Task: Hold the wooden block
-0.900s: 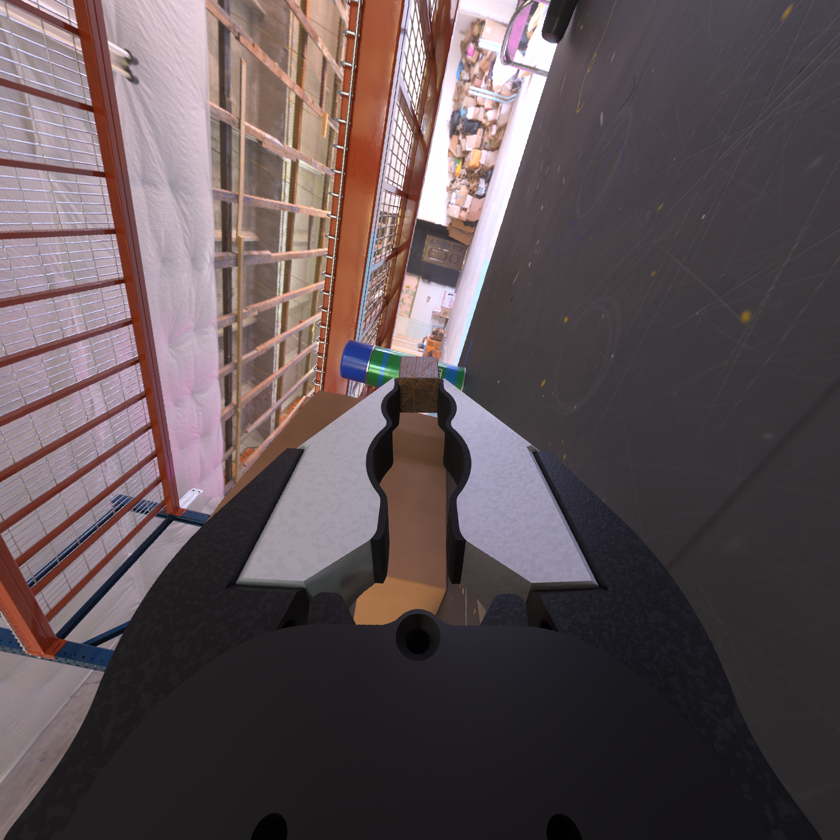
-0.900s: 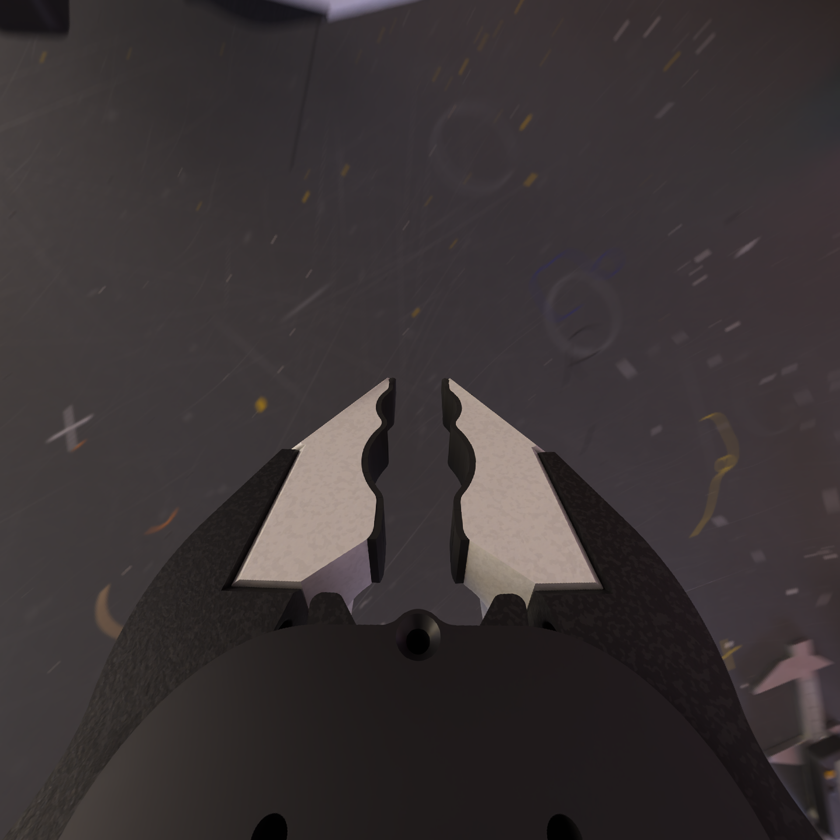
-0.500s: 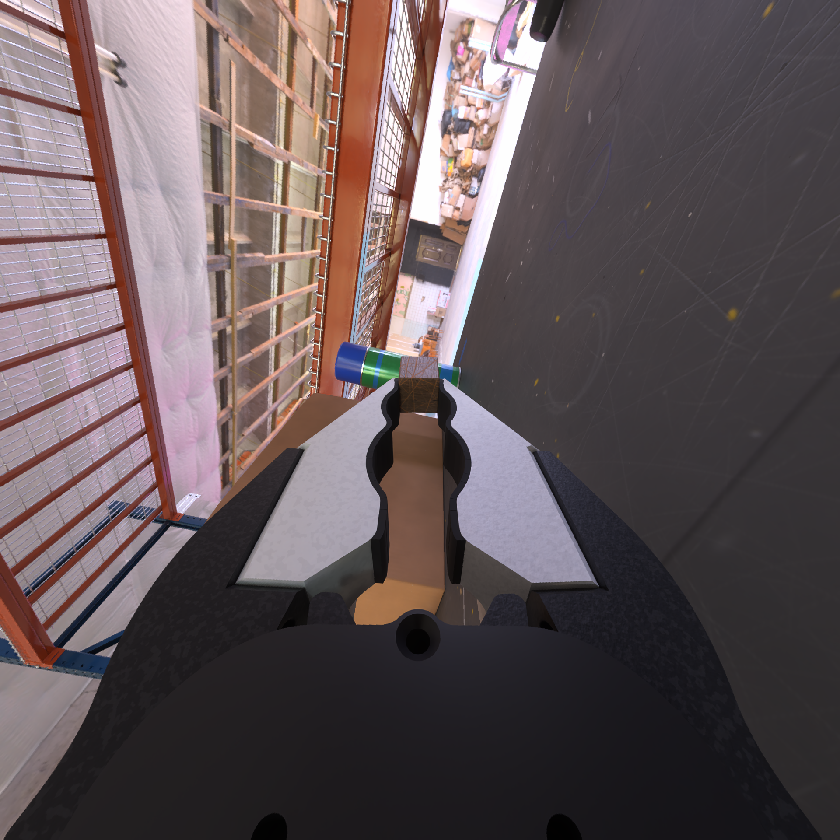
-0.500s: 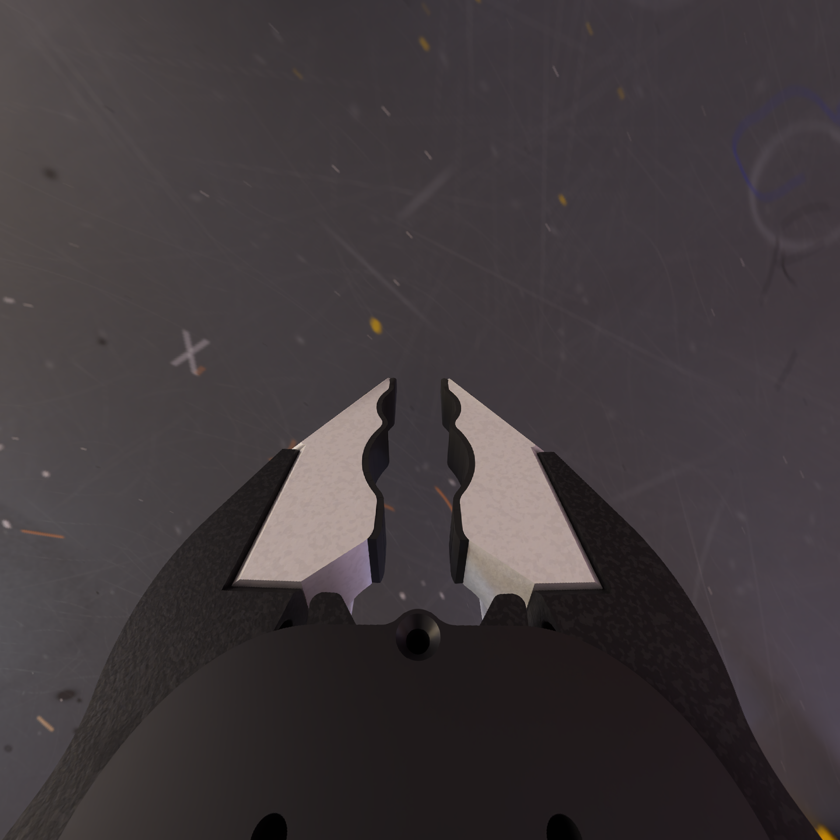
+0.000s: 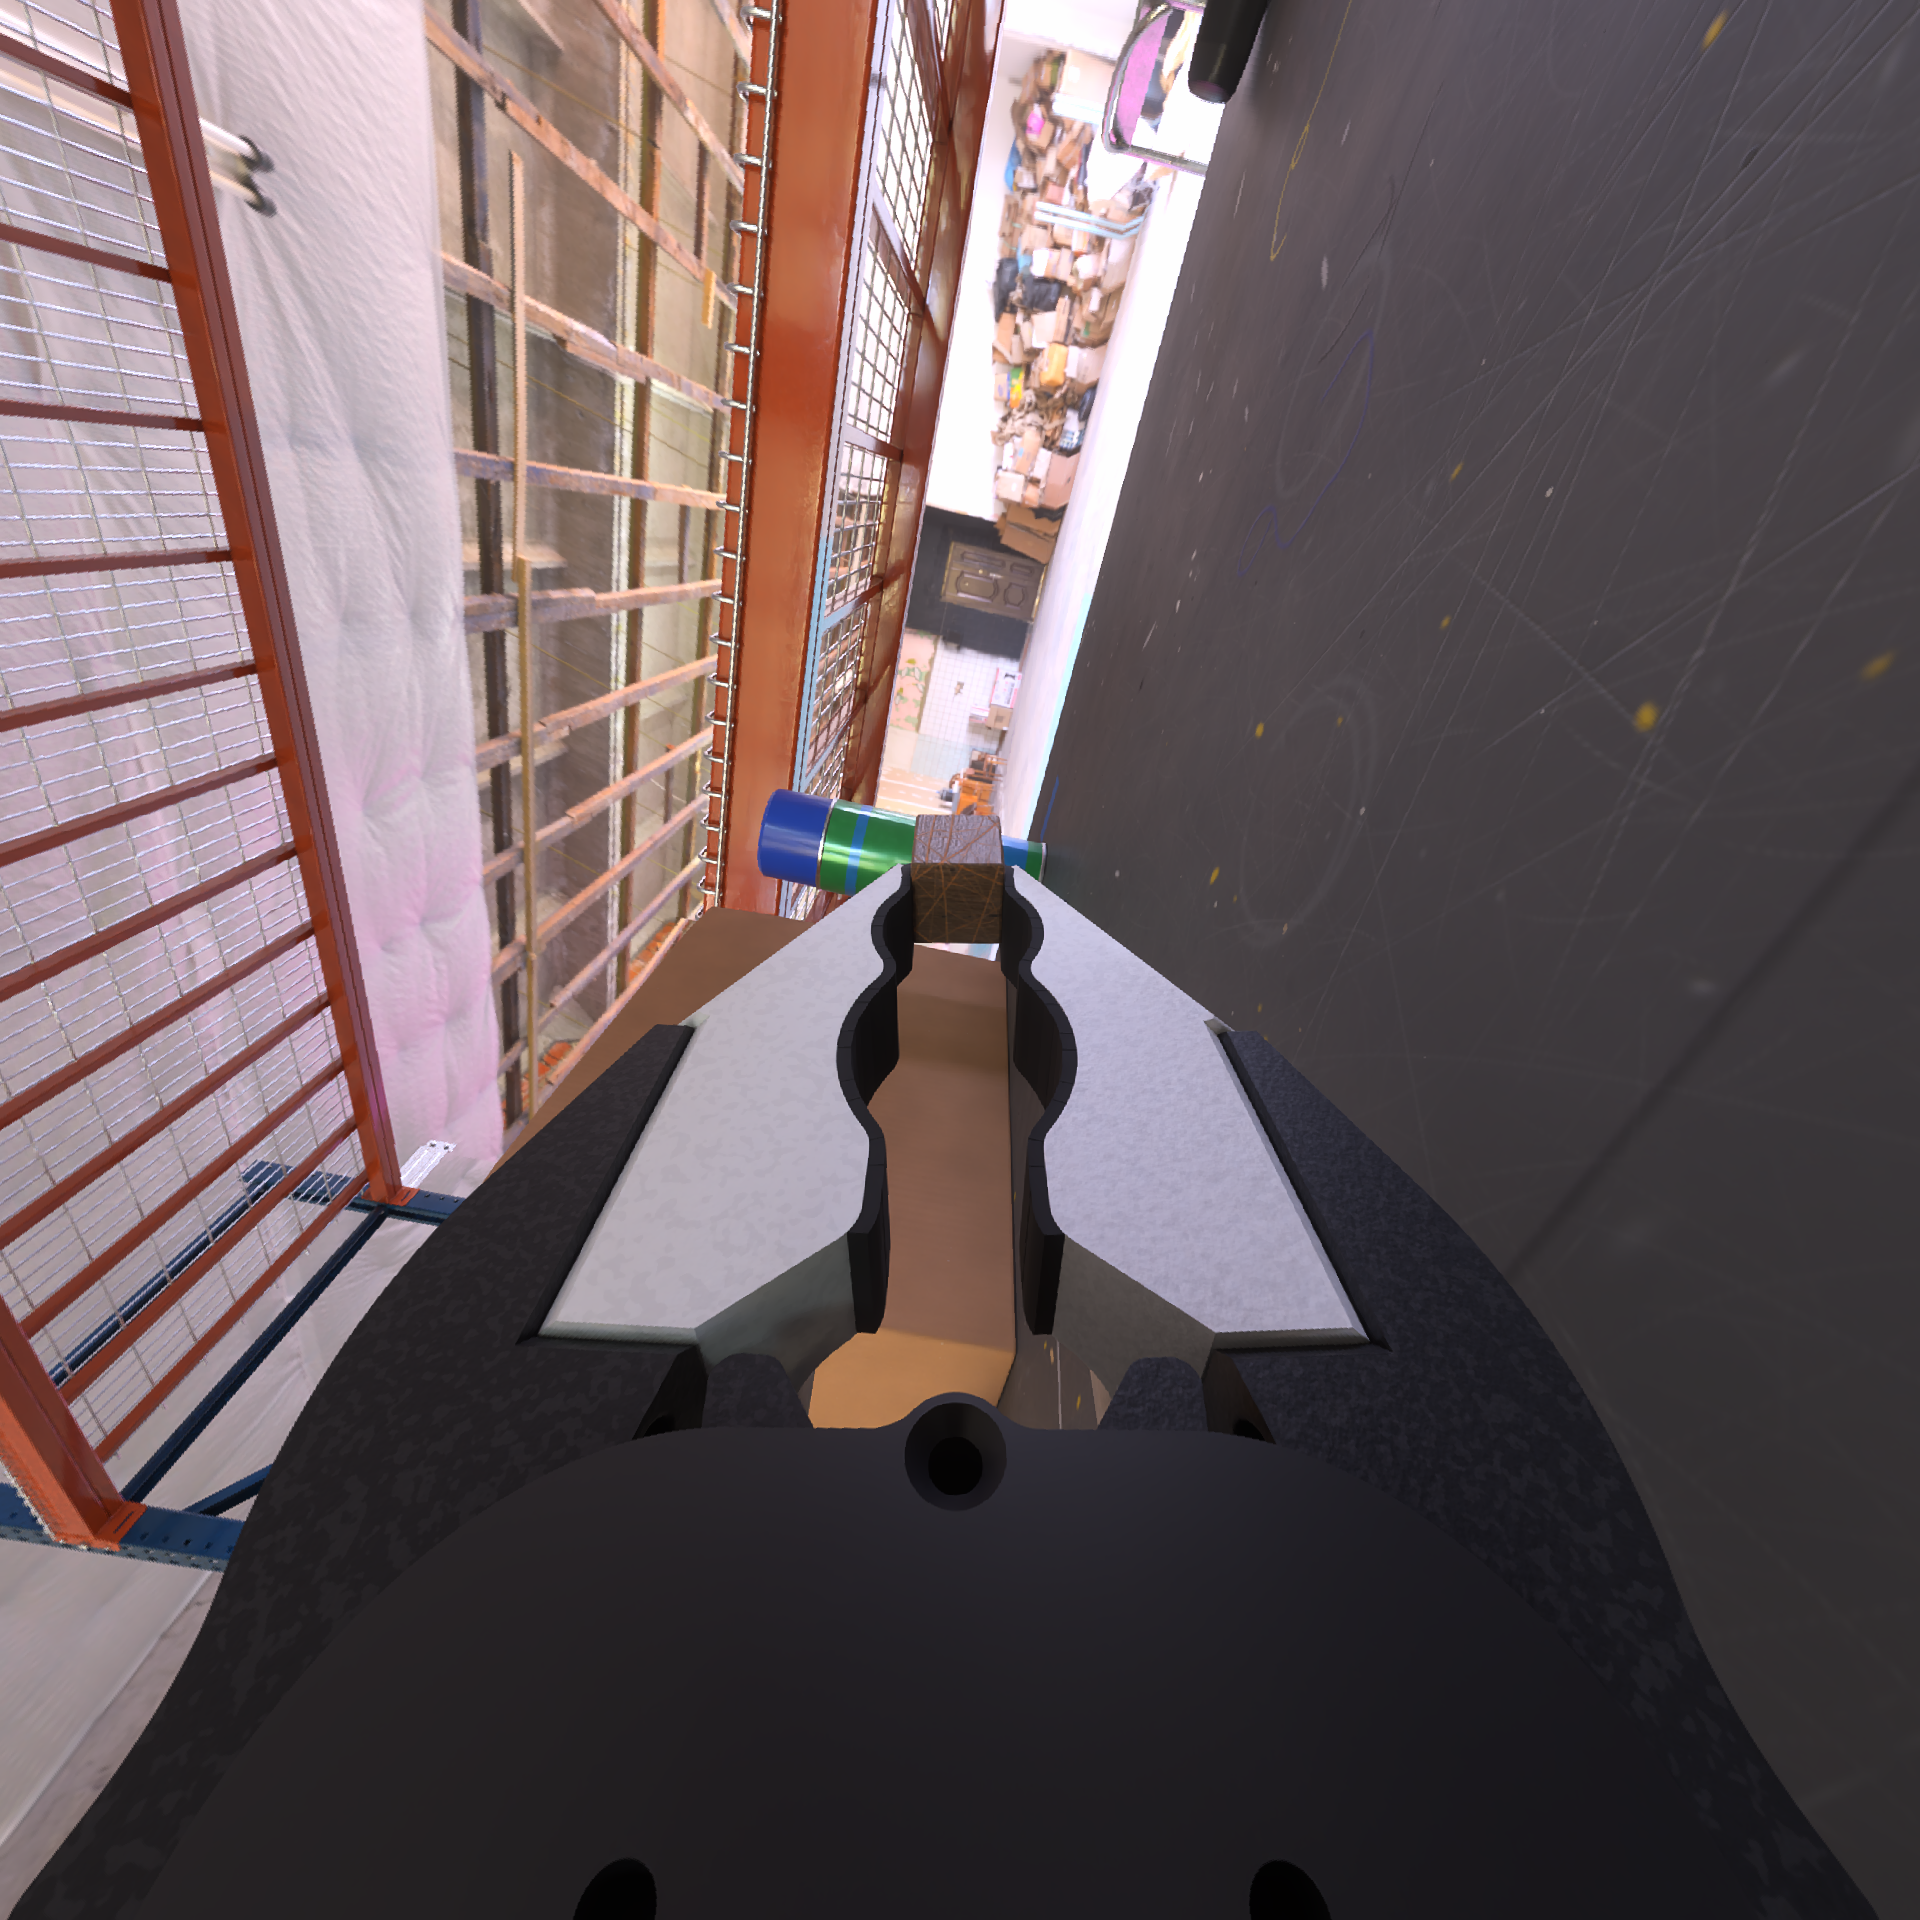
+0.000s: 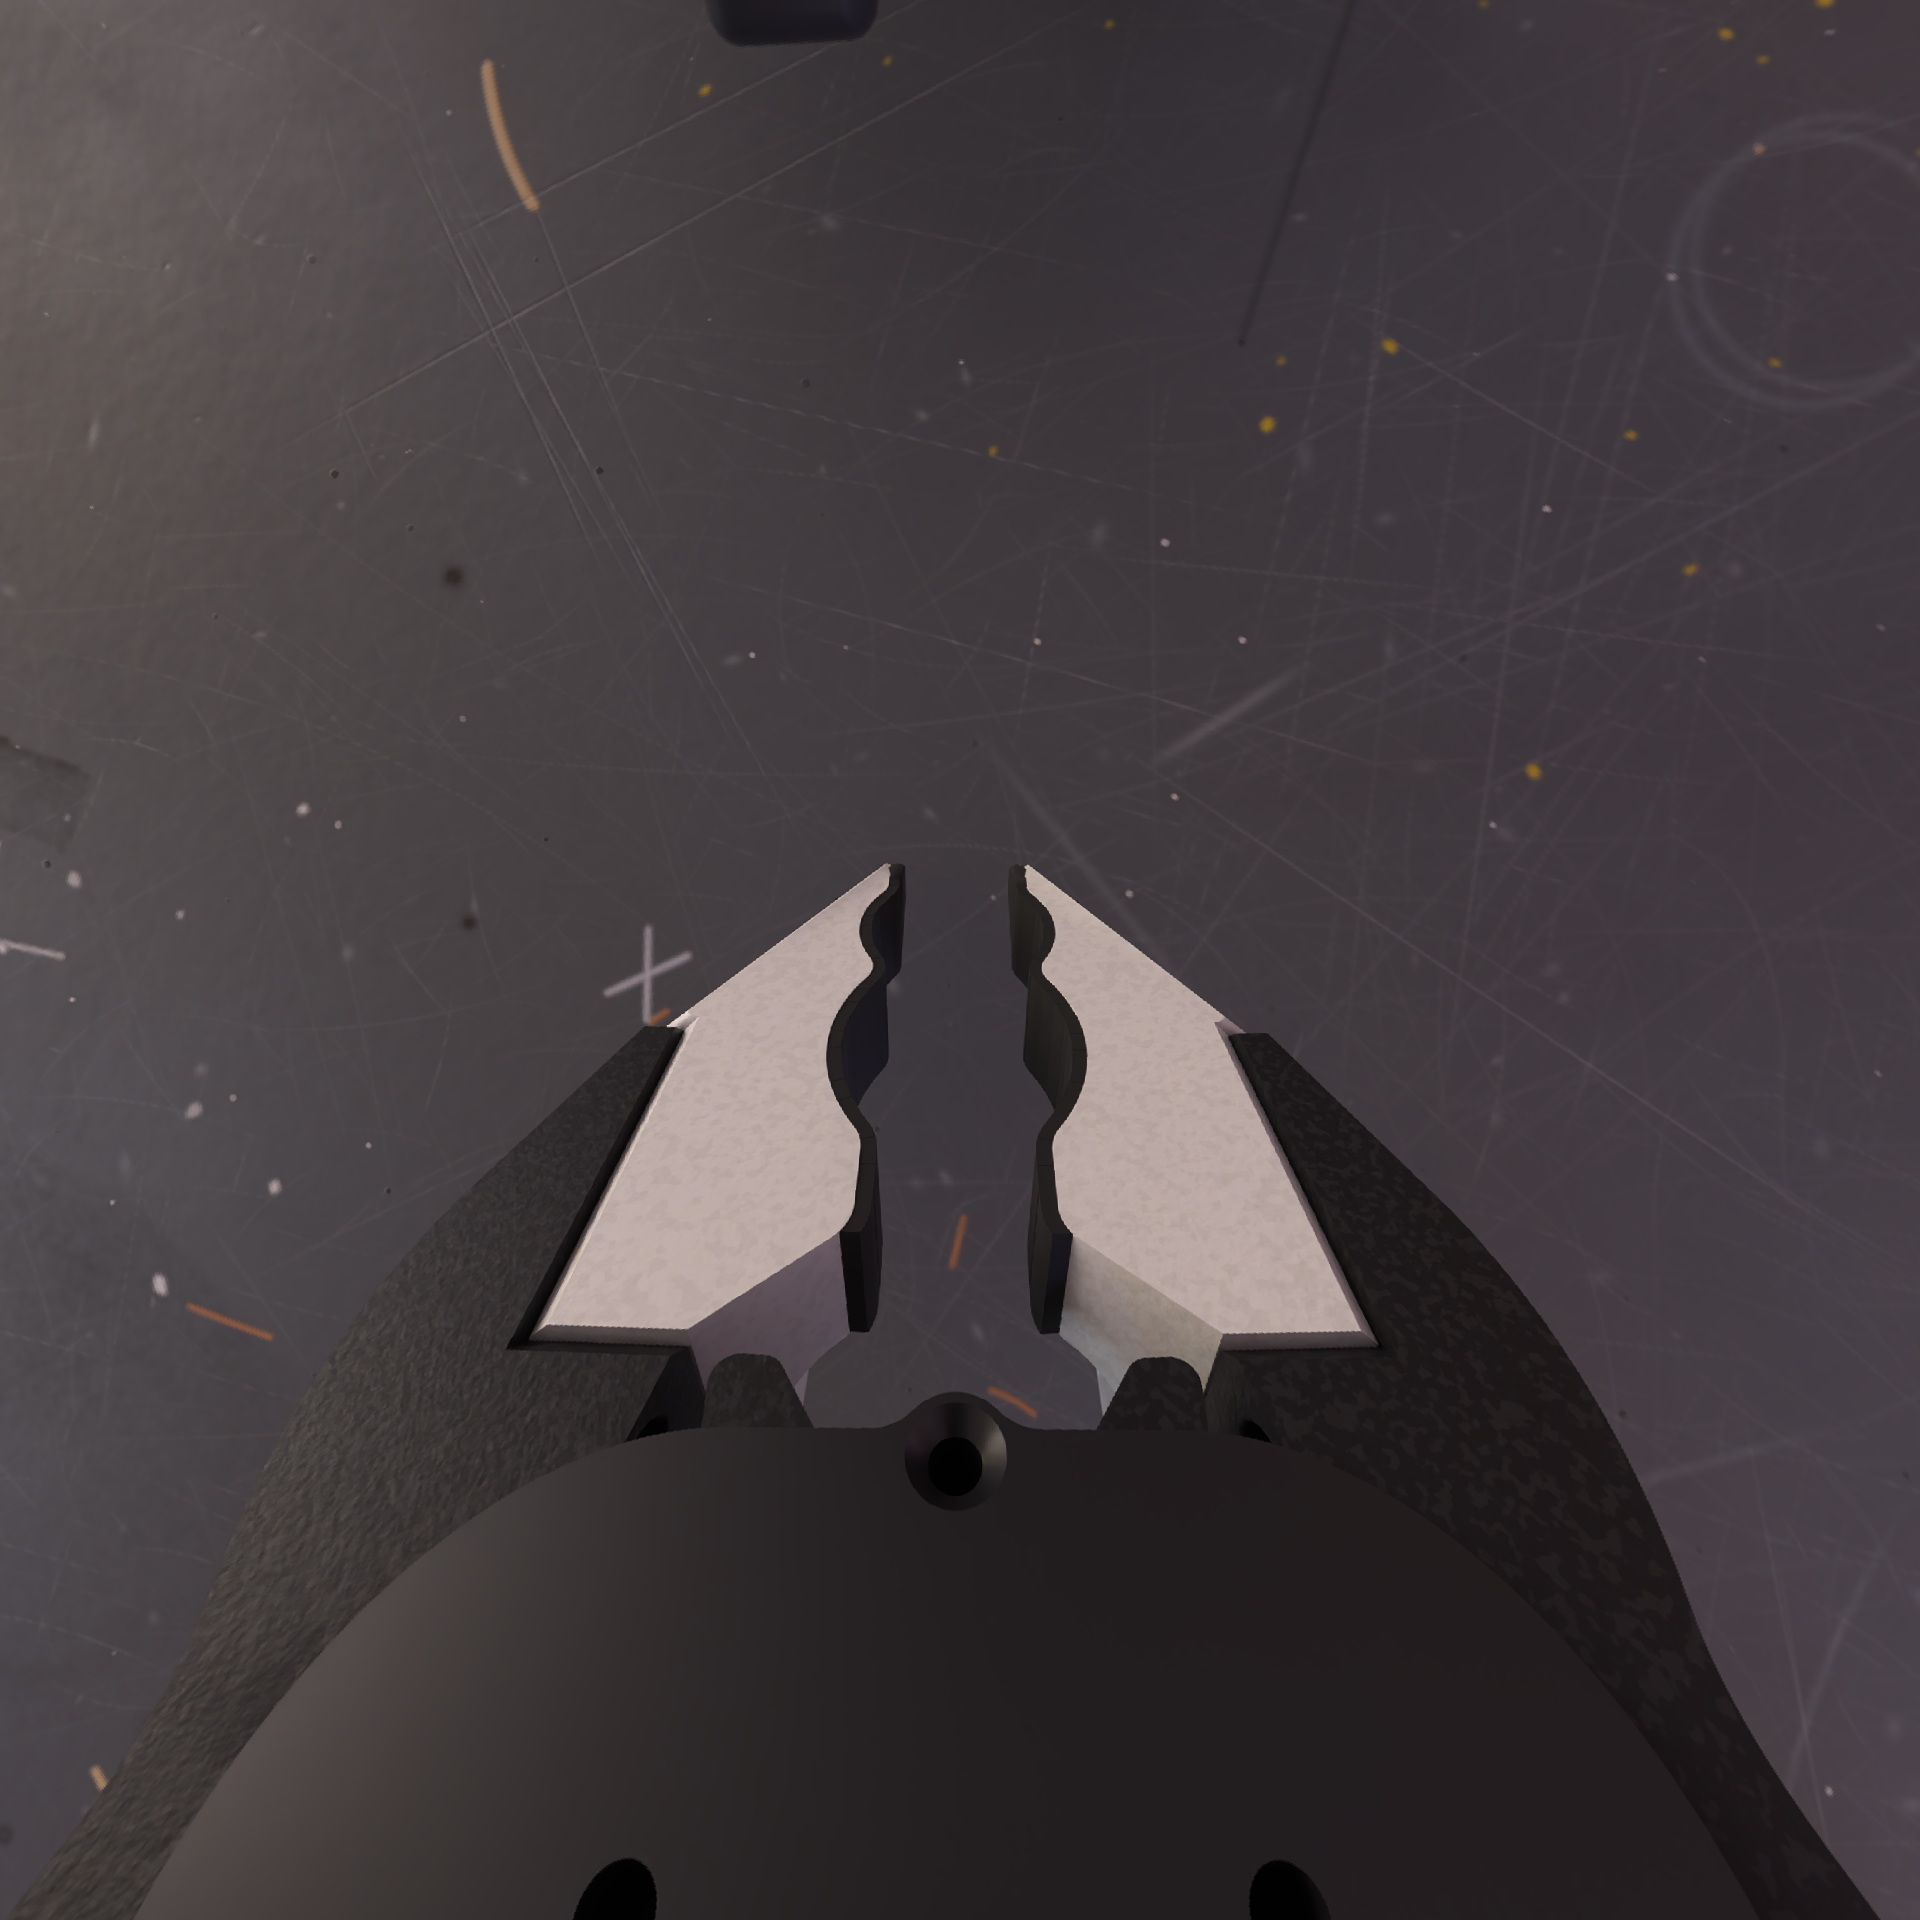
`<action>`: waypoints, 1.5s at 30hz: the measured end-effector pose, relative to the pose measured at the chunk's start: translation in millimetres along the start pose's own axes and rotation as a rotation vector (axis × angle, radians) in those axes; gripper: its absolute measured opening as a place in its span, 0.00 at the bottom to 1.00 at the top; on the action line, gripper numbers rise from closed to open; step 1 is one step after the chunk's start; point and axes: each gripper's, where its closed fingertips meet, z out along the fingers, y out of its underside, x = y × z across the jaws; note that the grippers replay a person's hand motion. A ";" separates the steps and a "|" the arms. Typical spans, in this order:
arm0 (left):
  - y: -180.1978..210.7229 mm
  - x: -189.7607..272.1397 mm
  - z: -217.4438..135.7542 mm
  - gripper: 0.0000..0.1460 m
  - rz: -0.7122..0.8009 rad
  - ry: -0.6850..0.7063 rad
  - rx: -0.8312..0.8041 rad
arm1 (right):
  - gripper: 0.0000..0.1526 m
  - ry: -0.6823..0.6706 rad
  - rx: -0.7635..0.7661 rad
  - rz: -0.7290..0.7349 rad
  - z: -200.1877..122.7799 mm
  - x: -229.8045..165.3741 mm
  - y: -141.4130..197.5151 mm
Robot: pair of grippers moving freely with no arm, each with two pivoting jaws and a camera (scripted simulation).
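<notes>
In the left wrist view the small dark-brown wooden block (image 5: 958, 894) sits between the tips of my left gripper (image 5: 958, 878), which is shut on it. The view is rolled on its side, with the dark scratched table top (image 5: 1507, 623) running up the right. My right gripper (image 6: 956, 883) points at the same dark scratched surface (image 6: 935, 468). Its jaws stand a little apart with nothing between them. The block does not show in the right wrist view.
A green can with a blue end (image 5: 831, 840) lies just beyond the block. A brown flat surface (image 5: 940, 1143) shows between the left fingers. Orange wire racks (image 5: 810, 416) fill the left. A dark object (image 6: 795, 16) sits at the top edge of the right wrist view.
My left gripper has kept the block and barely shifted. My right gripper has travelled over the table: the marks slid through its view and a dark object came in at the top edge.
</notes>
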 end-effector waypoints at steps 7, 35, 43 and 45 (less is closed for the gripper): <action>-0.1 0.2 0.0 0.10 -0.001 0.002 0.001 | 0.13 -0.051 -0.008 -0.032 17.8 -15.2 -10.7; -3.5 4.3 -0.4 0.10 0.017 0.020 0.019 | 0.18 -0.103 0.114 -0.211 31.1 -2.1 -28.6; -2.8 3.1 -0.3 0.10 0.011 0.015 0.015 | 0.04 0.139 0.167 -0.046 23.3 37.1 -41.9; -2.9 3.1 -0.3 0.10 0.013 0.015 0.015 | 0.04 0.230 0.166 0.024 20.9 55.3 -40.6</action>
